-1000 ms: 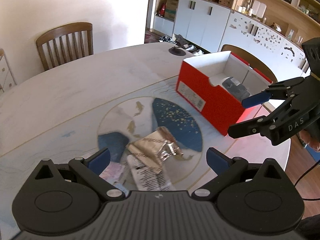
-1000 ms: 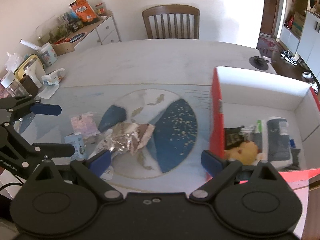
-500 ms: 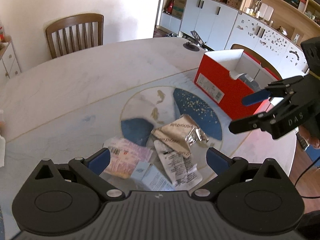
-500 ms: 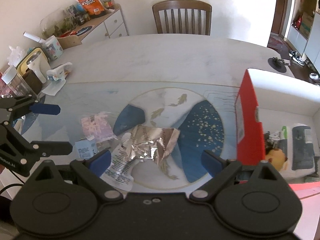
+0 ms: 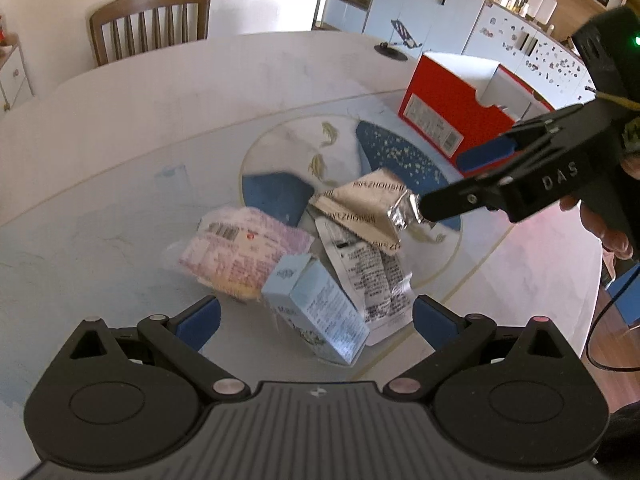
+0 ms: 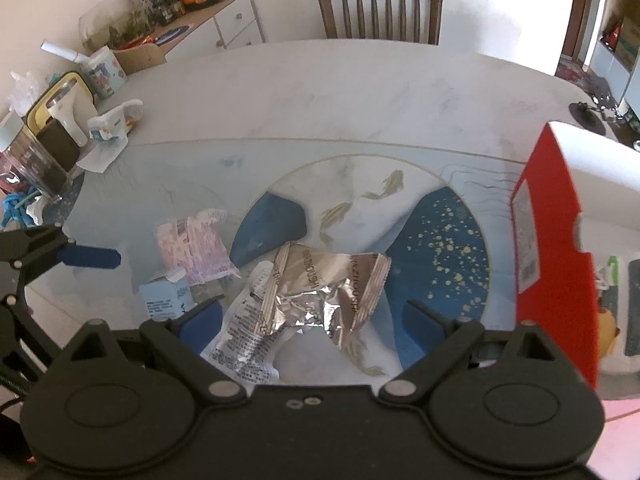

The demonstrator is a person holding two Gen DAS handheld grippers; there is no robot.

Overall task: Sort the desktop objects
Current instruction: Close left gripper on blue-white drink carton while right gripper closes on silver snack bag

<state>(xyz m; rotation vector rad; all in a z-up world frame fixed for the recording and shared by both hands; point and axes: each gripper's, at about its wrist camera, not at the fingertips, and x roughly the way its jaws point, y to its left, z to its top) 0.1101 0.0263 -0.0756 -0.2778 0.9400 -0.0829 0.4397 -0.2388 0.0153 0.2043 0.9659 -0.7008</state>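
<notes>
Both grippers now nearer the litter than a second ago. Right gripper (image 6: 312, 320) spread wide around the silver wrapper (image 6: 320, 288), probably the next pick for the red box (image 6: 548, 264) at right. Left gripper (image 5: 316, 320) likewise open, empty, hovering just short of the blue carton (image 5: 320, 312) and pink packet (image 5: 240, 252). Earlier, farther back and aimed nearer the box.

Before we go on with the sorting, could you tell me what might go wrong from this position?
The right gripper is open around the crumpled foil wrapper, which lies on the white printed packet; closing could pinch both or let the thin foil slip. The left gripper is open over the blue carton, close to the pink packet, so it may nudge that.
</notes>
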